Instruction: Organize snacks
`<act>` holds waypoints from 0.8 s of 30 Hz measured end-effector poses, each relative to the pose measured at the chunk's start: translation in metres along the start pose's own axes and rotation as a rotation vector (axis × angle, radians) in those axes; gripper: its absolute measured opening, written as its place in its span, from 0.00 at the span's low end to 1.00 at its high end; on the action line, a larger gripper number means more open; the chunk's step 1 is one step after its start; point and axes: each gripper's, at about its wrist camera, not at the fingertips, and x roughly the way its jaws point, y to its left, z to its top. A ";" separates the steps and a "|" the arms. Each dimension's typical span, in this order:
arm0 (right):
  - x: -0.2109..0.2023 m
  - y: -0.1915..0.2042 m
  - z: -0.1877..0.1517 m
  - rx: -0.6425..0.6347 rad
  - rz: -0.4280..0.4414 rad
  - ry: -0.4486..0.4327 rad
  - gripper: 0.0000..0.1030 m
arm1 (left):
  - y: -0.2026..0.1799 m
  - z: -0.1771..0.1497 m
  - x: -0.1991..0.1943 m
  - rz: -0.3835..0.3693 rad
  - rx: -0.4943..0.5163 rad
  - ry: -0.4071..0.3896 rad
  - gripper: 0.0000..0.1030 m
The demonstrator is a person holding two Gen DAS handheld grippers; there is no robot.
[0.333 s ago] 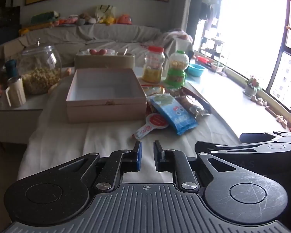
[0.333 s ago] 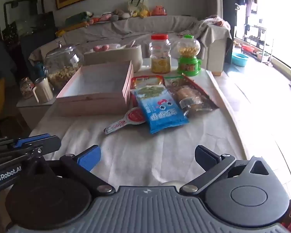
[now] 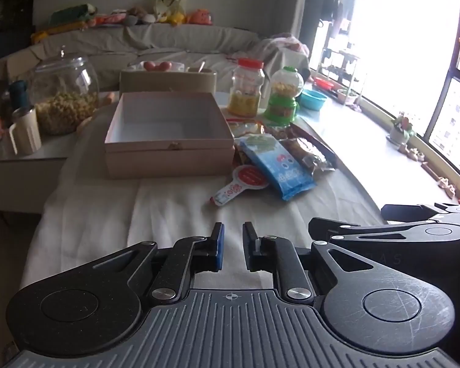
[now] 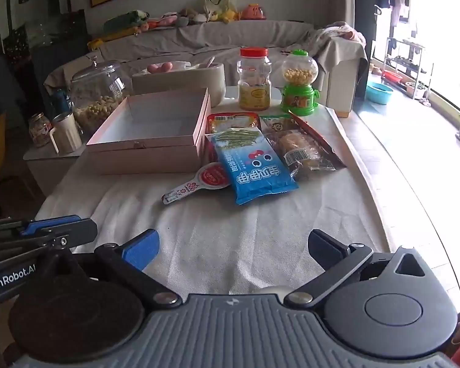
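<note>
An open, empty pink box (image 3: 168,156) (image 4: 144,156) sits on the cloth-covered table. To its right lies a pile of snacks: a blue bag (image 3: 279,162) (image 4: 254,165), a clear bread packet (image 3: 306,153) (image 4: 300,150), a red packet (image 4: 233,121) and a red-and-white paddle-shaped packet (image 3: 245,178) (image 4: 205,179). My left gripper (image 3: 232,230) is shut with nothing in it, hovering over the near cloth. The right gripper (image 4: 233,239) stands wide open and empty, just to the right of the left one, well short of the snacks.
Behind the snacks stand a red-lidded jar (image 4: 254,79) and a green candy dispenser (image 4: 300,89). A beige bin (image 4: 181,82) sits behind the box. A big glass jar (image 3: 64,92) and a mug (image 3: 24,132) are on a side table to the left.
</note>
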 end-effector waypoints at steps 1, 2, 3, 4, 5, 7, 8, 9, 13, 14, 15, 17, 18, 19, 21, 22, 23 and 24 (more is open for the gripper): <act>0.000 0.002 -0.001 0.001 -0.002 0.000 1.00 | 0.001 0.000 0.001 -0.001 -0.002 0.004 0.17; 0.001 0.003 -0.001 0.003 -0.002 0.000 1.00 | 0.001 0.000 0.001 -0.002 -0.004 0.008 0.17; 0.005 0.000 0.000 0.008 0.004 0.004 1.00 | 0.002 -0.001 0.001 -0.003 -0.007 0.010 0.17; 0.002 -0.005 0.001 0.009 0.011 0.003 1.00 | 0.001 -0.002 0.003 -0.001 -0.009 0.013 0.17; 0.003 -0.005 0.001 0.010 0.012 0.004 1.00 | 0.000 -0.002 0.003 0.000 -0.010 0.015 0.17; 0.003 -0.005 0.001 0.009 0.014 0.008 1.00 | 0.000 -0.003 0.003 0.000 -0.012 0.018 0.17; 0.003 -0.004 0.001 0.009 0.014 0.008 1.00 | 0.000 -0.002 0.004 0.001 -0.013 0.020 0.17; 0.003 -0.004 0.001 0.008 0.014 0.009 1.00 | 0.000 -0.003 0.005 0.000 -0.014 0.020 0.17; 0.003 -0.004 0.001 0.009 0.013 0.009 1.00 | 0.000 -0.003 0.006 -0.001 -0.015 0.024 0.17; 0.003 -0.004 0.001 0.009 0.013 0.009 1.00 | 0.000 -0.002 0.008 -0.001 -0.017 0.027 0.17; 0.004 -0.004 0.001 0.011 0.014 0.011 1.00 | 0.000 -0.003 0.008 -0.002 -0.018 0.028 0.17; 0.005 -0.005 0.000 0.012 0.016 0.013 1.00 | 0.000 -0.003 0.007 -0.002 -0.020 0.030 0.17; 0.005 -0.005 0.000 0.012 0.016 0.013 1.00 | 0.001 -0.003 0.008 -0.002 -0.021 0.031 0.17; 0.005 -0.004 0.000 0.012 0.017 0.014 1.00 | 0.001 -0.003 0.008 -0.002 -0.022 0.032 0.17; 0.005 -0.005 0.000 0.012 0.017 0.014 1.00 | 0.001 -0.004 0.008 -0.002 -0.023 0.034 0.17; 0.005 -0.005 0.000 0.013 0.016 0.013 1.00 | 0.000 -0.004 0.008 -0.002 -0.024 0.035 0.17; 0.005 -0.006 0.000 0.013 0.016 0.013 1.00 | 0.001 -0.003 0.008 -0.003 -0.024 0.037 0.17; 0.005 -0.006 0.000 0.013 0.016 0.014 1.00 | 0.001 -0.003 0.008 -0.004 -0.024 0.038 0.17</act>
